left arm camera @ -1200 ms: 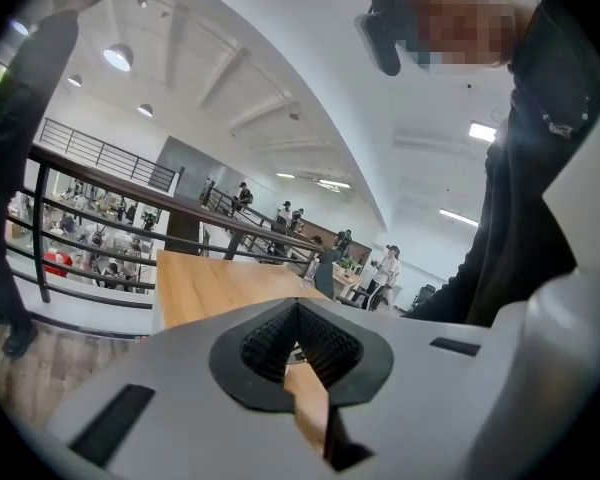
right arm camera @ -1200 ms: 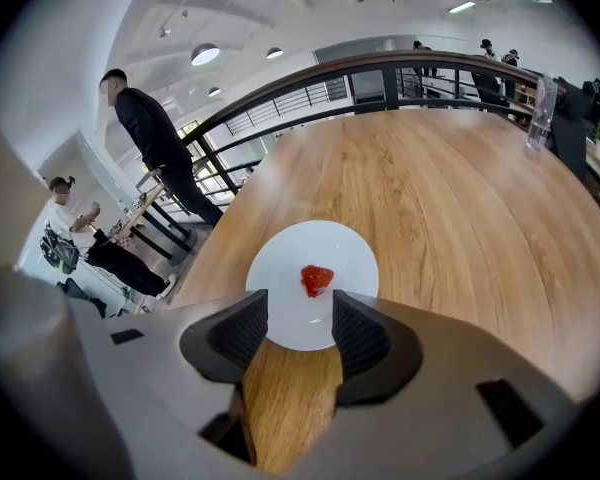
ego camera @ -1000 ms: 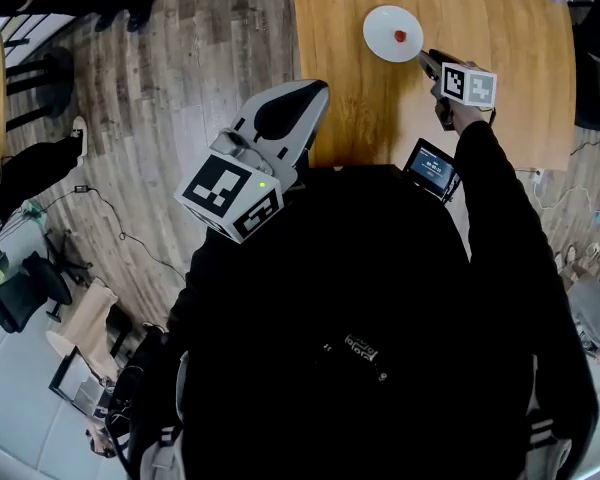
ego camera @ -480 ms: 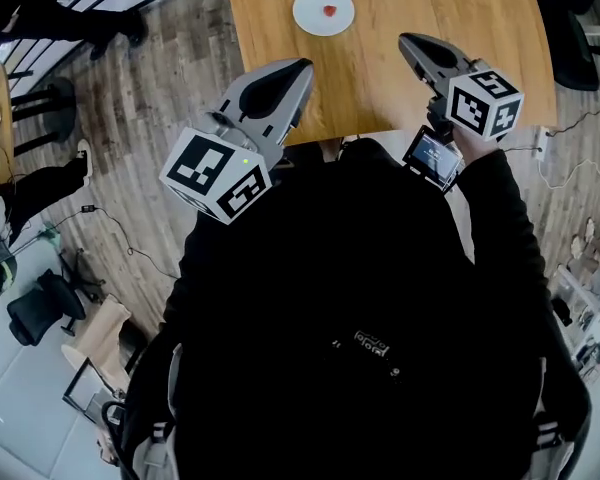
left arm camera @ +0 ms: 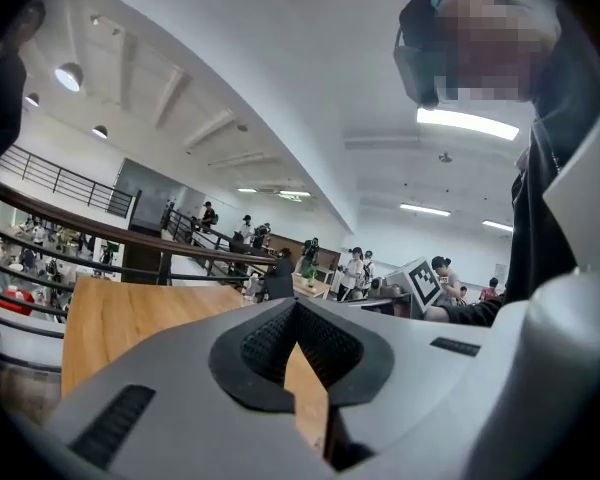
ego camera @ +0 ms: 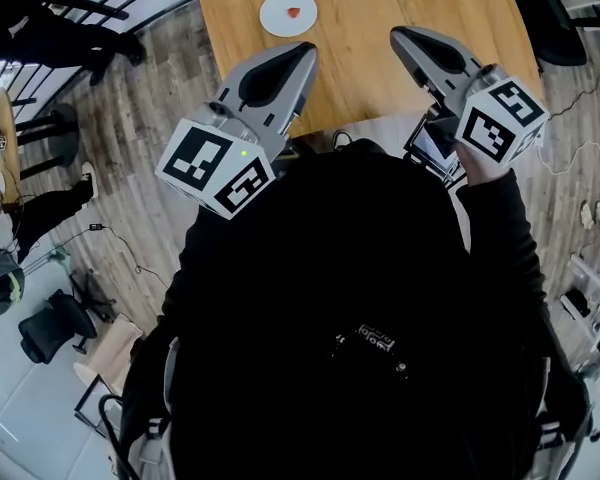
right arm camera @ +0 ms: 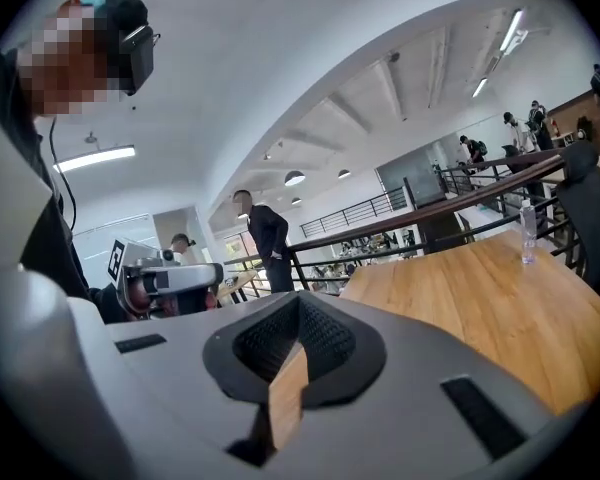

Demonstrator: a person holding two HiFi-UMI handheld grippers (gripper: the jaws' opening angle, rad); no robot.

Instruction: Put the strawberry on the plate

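Observation:
A small red strawberry (ego camera: pixel 294 12) lies on the white plate (ego camera: pixel 277 20) at the far side of the wooden table (ego camera: pixel 380 8). Both grippers are held up in the air in front of the person, well short of the plate. My left gripper (ego camera: pixel 300 52) points toward the table's near edge, and in the left gripper view (left arm camera: pixel 296 308) its jaws meet at the tips with nothing between them. My right gripper (ego camera: pixel 400 36) hangs to the right over the table edge; in the right gripper view (right arm camera: pixel 298 304) it is shut and empty too.
A dark chair (ego camera: pixel 548 28) stands at the table's right end. A clear bottle (right arm camera: pixel 526 233) stands near the table's far edge. A metal railing (ego camera: pixel 100 8) runs along the left. People stand farther off. A small screen (ego camera: pixel 430 143) sits below the right hand.
The right gripper has come away from the plate, rising back toward the person. The left gripper has risen too. The strawberry stays on the plate, which now lies farther left in view.

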